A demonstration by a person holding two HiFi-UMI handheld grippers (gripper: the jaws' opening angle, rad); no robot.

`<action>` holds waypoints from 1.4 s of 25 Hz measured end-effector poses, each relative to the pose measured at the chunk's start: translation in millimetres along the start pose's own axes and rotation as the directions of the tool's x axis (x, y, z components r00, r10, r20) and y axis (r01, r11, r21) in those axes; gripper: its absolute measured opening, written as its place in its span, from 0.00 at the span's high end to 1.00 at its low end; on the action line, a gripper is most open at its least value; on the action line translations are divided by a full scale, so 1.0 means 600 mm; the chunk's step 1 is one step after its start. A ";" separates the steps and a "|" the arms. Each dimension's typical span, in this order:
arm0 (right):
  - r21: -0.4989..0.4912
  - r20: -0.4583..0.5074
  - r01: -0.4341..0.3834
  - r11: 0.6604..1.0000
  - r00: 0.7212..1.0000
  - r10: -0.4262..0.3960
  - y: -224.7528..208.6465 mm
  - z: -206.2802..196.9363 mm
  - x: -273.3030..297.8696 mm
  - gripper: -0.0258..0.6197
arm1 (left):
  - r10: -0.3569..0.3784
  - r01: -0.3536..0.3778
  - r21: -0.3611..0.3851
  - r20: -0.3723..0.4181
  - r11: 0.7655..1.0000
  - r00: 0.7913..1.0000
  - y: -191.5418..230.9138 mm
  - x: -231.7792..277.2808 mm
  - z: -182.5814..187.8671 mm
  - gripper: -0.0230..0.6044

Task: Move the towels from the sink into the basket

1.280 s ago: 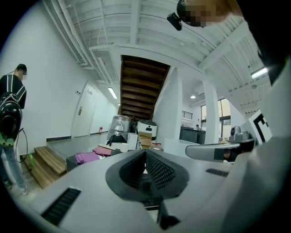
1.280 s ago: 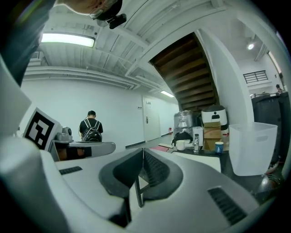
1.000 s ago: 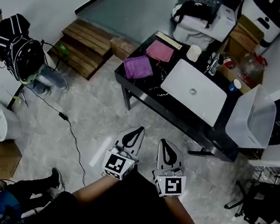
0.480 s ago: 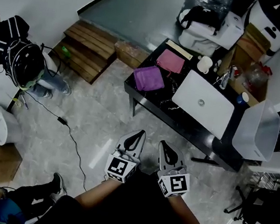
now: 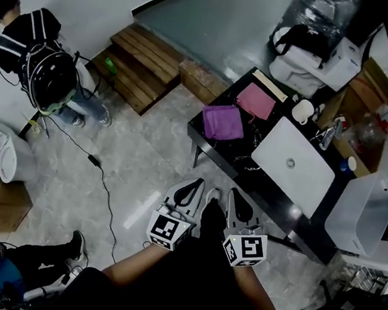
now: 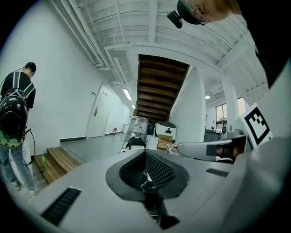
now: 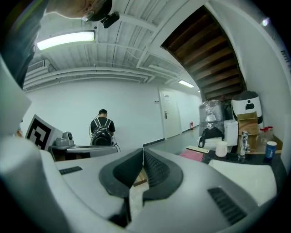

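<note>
My left gripper (image 5: 189,187) and right gripper (image 5: 240,199) are both closed on nothing, well short of the white sink (image 5: 293,165). Left of the sink, on the black table (image 5: 213,146), two flat square cloths lie close together: a purple towel (image 5: 222,122) and a pink towel (image 5: 257,101). The translucent basket (image 5: 361,214) stands right of the sink.

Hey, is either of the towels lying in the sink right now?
No, the white sink is bare; the purple towel and the pink towel both lie on the black table beside it.
</note>
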State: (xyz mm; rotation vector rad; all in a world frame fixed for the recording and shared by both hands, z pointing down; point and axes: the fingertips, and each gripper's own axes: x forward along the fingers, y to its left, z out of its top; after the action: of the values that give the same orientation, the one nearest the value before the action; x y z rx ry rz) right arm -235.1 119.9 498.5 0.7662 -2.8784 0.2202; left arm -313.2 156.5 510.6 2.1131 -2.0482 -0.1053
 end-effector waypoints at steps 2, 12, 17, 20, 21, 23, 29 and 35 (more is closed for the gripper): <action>0.002 0.000 -0.014 1.000 1.000 0.014 -0.013 0.006 0.027 0.93 | 0.026 -0.026 0.000 0.001 1.000 1.000 0.019 0.018 0.004 0.94; 0.006 -0.029 -0.101 0.995 0.995 0.101 -0.092 0.020 0.169 0.93 | 0.086 -0.085 0.015 -0.023 0.996 0.996 0.085 0.153 0.016 0.94; 0.017 -0.055 -0.137 0.990 0.989 0.138 -0.137 0.011 0.235 0.93 | 0.101 -0.100 0.021 -0.040 0.995 0.994 0.107 0.220 0.011 0.94; 0.021 -0.076 -0.159 0.987 0.984 0.160 -0.159 0.000 0.276 0.93 | 0.110 -0.109 0.014 -0.053 0.994 0.993 0.122 0.259 0.004 0.94; 0.022 -0.083 -0.163 0.986 0.983 0.164 -0.166 -0.005 0.291 0.93 | 0.117 -0.117 0.006 -0.054 0.993 0.992 0.129 0.272 0.001 0.94; 0.026 -0.093 -0.163 0.986 0.982 0.165 -0.181 -0.014 0.323 0.93 | 0.147 -0.148 -0.011 -0.052 0.989 0.988 0.148 0.292 -0.002 0.94; -0.006 -0.151 -0.173 0.985 0.974 0.171 -0.210 -0.046 0.398 0.93 | 0.177 -0.177 0.014 -0.058 0.984 0.982 0.181 0.344 -0.008 0.94; 0.019 -0.266 -0.217 0.976 0.940 0.214 -0.222 -0.105 0.449 0.82 | 0.204 -0.204 0.013 -0.093 0.979 0.974 0.201 0.362 -0.035 0.94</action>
State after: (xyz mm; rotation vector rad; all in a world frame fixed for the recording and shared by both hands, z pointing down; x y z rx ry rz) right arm -392.1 -112.3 623.5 0.3820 -2.6969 0.3078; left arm -419.3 -60.4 572.6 1.8578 -2.1947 0.0282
